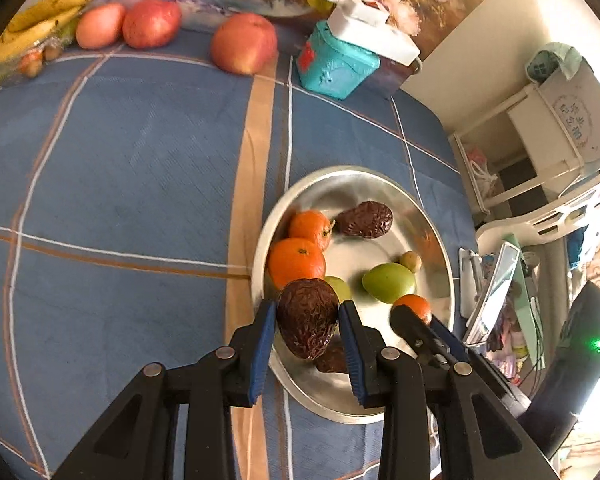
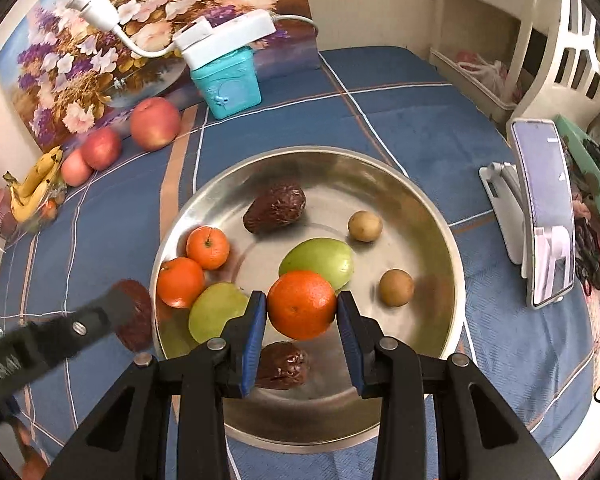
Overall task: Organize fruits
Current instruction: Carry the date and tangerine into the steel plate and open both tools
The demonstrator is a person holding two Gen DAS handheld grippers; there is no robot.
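Left gripper (image 1: 307, 322) clamped on a wrinkled dark red jujube (image 1: 307, 322), long axis running toward the camera, over the metal bowl's (image 2: 440, 216) left rim. Right gripper (image 2: 301, 306) pinching a mandarin (image 2: 301, 305) above the bowl's middle. Inside the bowl: two more mandarins (image 2: 208, 247) by the left wall, two green fruits (image 2: 320, 260), two jujubes, two small brown round fruits (image 2: 365, 225). Apples (image 1: 244, 43) and bananas (image 1: 40, 20) along the blue checked tablecloth's (image 1: 120, 152) far edge.

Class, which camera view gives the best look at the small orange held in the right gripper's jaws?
The right wrist view: the held orange sits central and whole between the blue pads. The left wrist view shows only a sliver of it behind the right gripper's finger.
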